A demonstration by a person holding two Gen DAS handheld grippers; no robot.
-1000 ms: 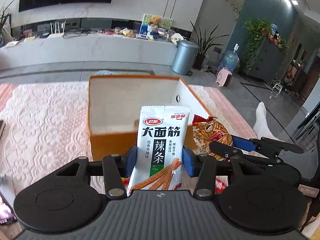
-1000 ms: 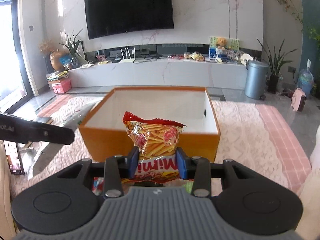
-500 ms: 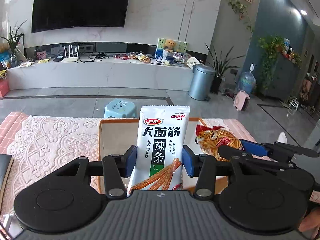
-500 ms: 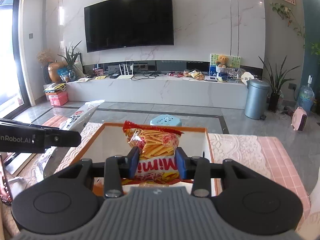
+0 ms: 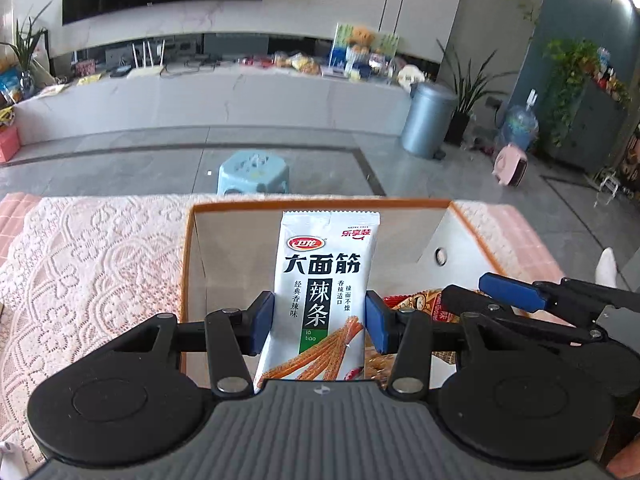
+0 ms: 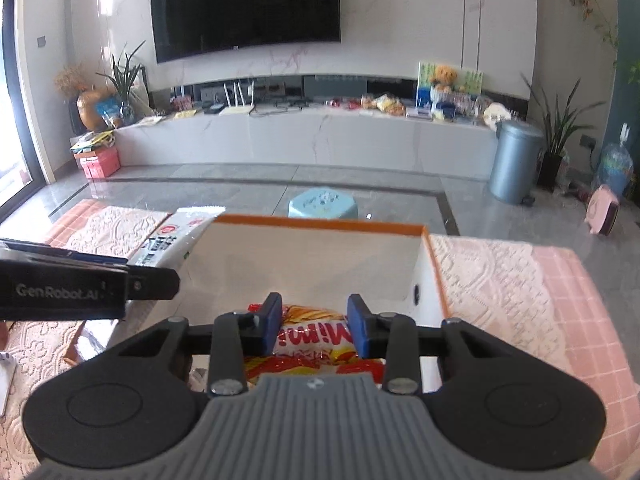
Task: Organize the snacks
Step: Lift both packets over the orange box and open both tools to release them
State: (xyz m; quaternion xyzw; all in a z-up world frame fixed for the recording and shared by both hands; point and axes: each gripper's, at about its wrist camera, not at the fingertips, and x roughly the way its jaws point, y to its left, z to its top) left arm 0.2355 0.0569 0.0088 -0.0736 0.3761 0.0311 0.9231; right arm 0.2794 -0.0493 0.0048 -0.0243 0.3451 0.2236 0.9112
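My left gripper point(image 5: 319, 322) is shut on a white spicy-strip snack packet point(image 5: 324, 284), held upright over the orange box point(image 5: 192, 248) with white inner walls. My right gripper point(image 6: 313, 330) is shut on a red and yellow Mimi snack bag point(image 6: 312, 338), which hangs low inside the same box point(image 6: 434, 264). The right gripper also shows in the left wrist view point(image 5: 516, 304), just to the right of the white packet. The left gripper shows at the left of the right wrist view point(image 6: 92, 280), with the white packet point(image 6: 176, 236) above the box's left wall.
The box stands on a table with a pink lace cloth point(image 5: 92, 264). A light blue stool point(image 5: 254, 172) is on the floor behind the table. A grey bin point(image 6: 514, 160) and a white TV bench point(image 6: 320, 136) are farther back.
Both grippers have tipped down and moved over the box. The Mimi bag has dropped lower into the box. The white packet stays gripped upright.
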